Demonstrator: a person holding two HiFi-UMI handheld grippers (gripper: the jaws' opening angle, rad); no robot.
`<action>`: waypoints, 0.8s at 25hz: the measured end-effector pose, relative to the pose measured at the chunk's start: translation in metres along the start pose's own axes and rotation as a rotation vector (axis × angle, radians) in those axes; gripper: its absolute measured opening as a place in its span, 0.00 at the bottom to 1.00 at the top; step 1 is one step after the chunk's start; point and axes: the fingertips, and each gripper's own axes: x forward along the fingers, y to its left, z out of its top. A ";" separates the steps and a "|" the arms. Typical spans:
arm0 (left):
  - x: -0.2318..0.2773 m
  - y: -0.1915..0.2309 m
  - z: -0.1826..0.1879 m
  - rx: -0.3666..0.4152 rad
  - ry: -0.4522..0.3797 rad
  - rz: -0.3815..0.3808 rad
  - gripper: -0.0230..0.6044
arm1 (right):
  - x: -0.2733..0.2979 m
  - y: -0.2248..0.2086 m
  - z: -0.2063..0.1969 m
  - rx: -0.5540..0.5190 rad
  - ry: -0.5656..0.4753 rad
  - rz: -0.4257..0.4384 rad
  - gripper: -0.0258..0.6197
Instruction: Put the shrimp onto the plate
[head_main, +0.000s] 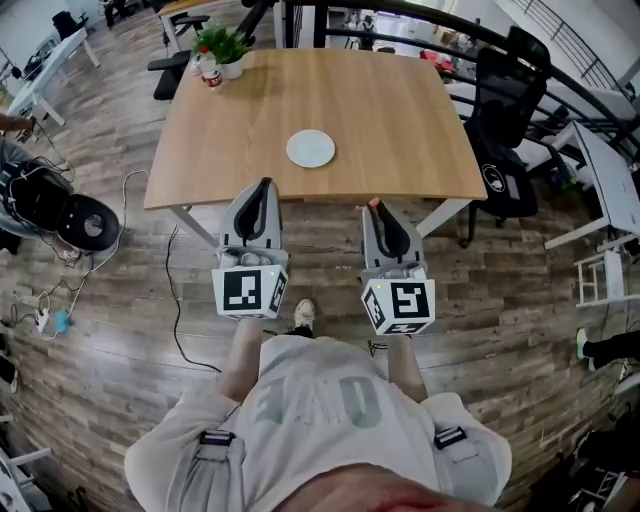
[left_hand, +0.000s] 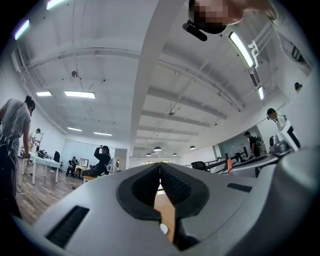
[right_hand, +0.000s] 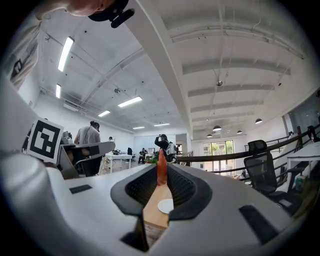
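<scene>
While pinched in right tool, shrimp points upward, left tool jaws together.

Nothing reads clearly: the shirt at six o'clock bears large faint letters, not legible.

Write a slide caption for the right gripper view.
Right tongs pinch an orange shrimp, aimed at the white plate on the wooden table.
</scene>
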 end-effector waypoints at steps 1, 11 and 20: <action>0.008 0.006 0.000 0.002 -0.005 0.000 0.05 | 0.011 0.000 0.000 -0.002 0.000 0.001 0.14; 0.073 0.073 -0.027 -0.009 0.001 0.005 0.05 | 0.100 0.002 0.000 -0.024 0.005 0.000 0.14; 0.107 0.080 -0.053 -0.039 0.052 -0.020 0.05 | 0.131 -0.013 -0.015 -0.017 0.062 -0.017 0.14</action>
